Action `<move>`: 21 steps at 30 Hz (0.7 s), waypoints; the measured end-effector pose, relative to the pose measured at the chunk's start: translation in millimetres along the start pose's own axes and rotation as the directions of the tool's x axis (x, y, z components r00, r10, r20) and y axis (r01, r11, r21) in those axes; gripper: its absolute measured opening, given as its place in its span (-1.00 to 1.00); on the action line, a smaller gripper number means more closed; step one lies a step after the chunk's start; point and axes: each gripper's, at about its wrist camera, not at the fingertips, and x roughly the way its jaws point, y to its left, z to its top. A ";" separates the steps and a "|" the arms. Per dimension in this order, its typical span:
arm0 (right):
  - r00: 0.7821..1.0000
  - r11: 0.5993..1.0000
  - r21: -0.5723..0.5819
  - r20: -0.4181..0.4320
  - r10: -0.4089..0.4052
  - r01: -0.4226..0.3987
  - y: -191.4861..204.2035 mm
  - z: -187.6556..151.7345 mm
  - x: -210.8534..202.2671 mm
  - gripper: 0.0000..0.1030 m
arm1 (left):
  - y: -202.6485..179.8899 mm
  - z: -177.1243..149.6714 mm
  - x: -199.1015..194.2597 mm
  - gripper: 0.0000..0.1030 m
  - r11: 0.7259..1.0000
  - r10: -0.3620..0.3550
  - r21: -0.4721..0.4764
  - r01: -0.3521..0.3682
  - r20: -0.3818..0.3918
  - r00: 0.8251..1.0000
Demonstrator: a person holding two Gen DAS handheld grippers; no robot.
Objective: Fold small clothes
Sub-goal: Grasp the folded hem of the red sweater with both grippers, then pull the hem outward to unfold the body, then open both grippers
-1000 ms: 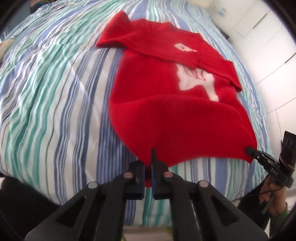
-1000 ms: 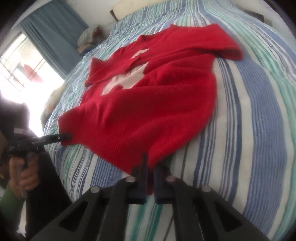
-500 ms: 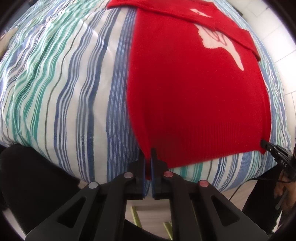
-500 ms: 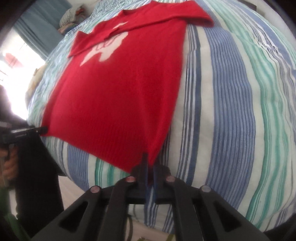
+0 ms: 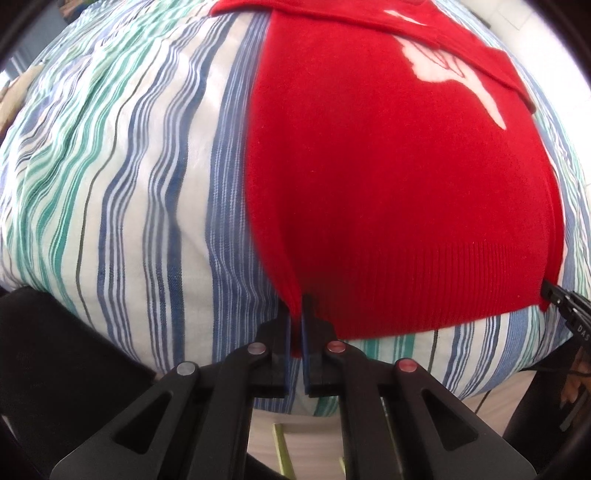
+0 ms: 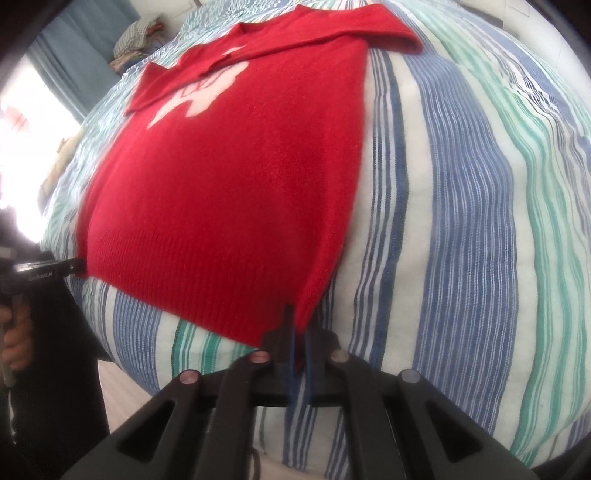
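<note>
A red sweater (image 5: 402, 192) is laid flat on a striped bedspread (image 5: 129, 177), its ribbed hem drawn to the near edge of the bed. In the left wrist view, the left gripper (image 5: 295, 325) is seen at the bottom centre with its fingers closed to a narrow slit on the left hem corner, a strip of red knit being pinched between the blue pads (image 5: 305, 354). To the right, a white motif (image 5: 454, 74) is shown on the chest, partly covered by a sleeve (image 5: 491, 62) folded across it. At the far right edge, the right gripper (image 5: 546, 286) is clamped on the other hem corner; the letters "DAS" are printed on its body, and the remainder is cut off. In the right wrist view, the left gripper (image 6: 79, 266) appears at the far left, gripped on its hem corner and marked with small white lettering that reads roughly "GenRobot.AI", though it is blurred. A hand (image 6: 14, 343) is seen beneath it on the handle. At the bottom centre, the right gripper (image 6: 300, 332) is shut on the right hem corner, red fabric being held between the fingers. A folded sleeve (image 6: 369, 26) lies across the top of the sweater (image 6: 229, 177). The bedspread (image 6: 461, 184) extends to the right.
</note>
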 end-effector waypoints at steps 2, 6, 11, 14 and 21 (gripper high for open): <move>1.000 1.000 0.000 -0.001 0.000 0.000 -1.4 -0.3 -0.7 -0.96 | -4.8 -4.2 2.0 -0.92 1.000 0.015 0.004 -0.015 0.009 1.000; 1.000 1.000 -0.008 0.010 -0.010 0.010 -0.4 -1.7 -2.5 -0.96 | -24.4 -13.2 -4.5 -0.90 0.998 0.067 0.000 -0.067 0.020 0.998; 0.999 0.999 -0.027 0.028 -0.036 0.037 5.8 -4.4 -7.1 -0.88 | -46.7 -22.3 -7.2 -0.77 0.985 0.167 0.034 -0.168 0.037 0.985; 0.999 0.999 -0.025 0.026 -0.038 0.039 5.5 -5.2 -10.3 -0.82 | -56.6 -26.9 -11.0 -0.28 0.971 0.230 0.064 -0.232 0.034 0.973; 0.999 0.999 -0.009 -0.025 -0.043 0.043 2.0 -15.0 -23.5 -0.41 | -47.6 -43.5 -29.3 0.40 0.985 0.173 0.017 -0.173 -0.002 0.985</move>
